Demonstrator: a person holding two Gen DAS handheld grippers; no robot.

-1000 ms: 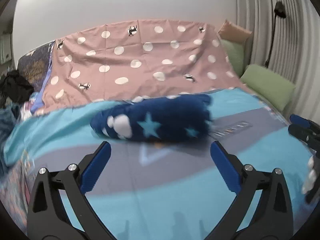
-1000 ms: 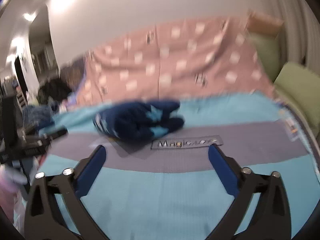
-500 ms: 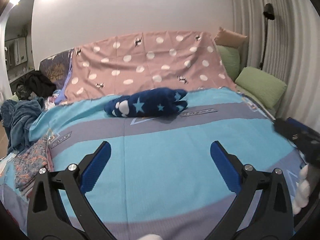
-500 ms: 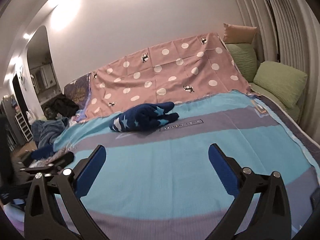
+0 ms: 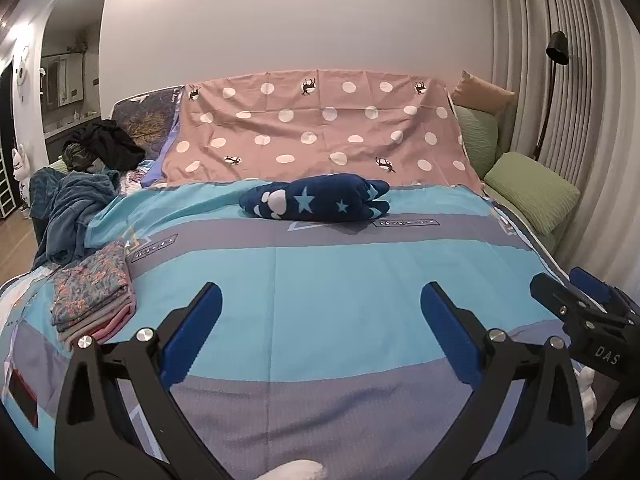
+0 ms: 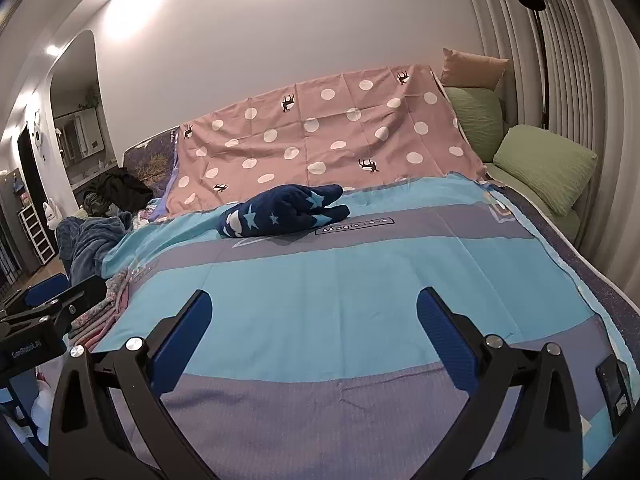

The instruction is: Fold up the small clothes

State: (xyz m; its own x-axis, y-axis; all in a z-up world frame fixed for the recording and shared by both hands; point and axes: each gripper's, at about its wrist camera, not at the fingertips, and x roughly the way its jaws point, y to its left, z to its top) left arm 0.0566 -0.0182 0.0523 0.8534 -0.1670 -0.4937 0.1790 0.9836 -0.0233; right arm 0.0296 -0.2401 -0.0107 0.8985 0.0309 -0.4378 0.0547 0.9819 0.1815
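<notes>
Both hand-held grippers empty and spread, held low at the near end of the bed — navy star garment lies far off near the headboard end.

Left wrist view: left hand-held gripper (image 5: 320, 320) has its jaws wide apart, pinching nothing, over bare blue-and-grey bedspread (image 5: 320, 280); navy star garment (image 5: 316, 198) sits bundled and rolled-looking on the bedspread just in front of the pink dotted sheet (image 5: 320, 128), well apart from the gripper, likely parked out of the working area. A folded floral stack (image 5: 94, 300) lies at the bed's left edge — probably the done pile. Right hand-held gripper (image 5: 576, 300) shows at the right edge.
Right wrist view: right hand-held gripper (image 6: 312, 328) is also spread and empty; the garment (image 6: 280, 210) sits far ahead beside the printed label. A teal heap (image 6: 88, 240) at far left is possibly unfolded clothes still to fetch.
</notes>
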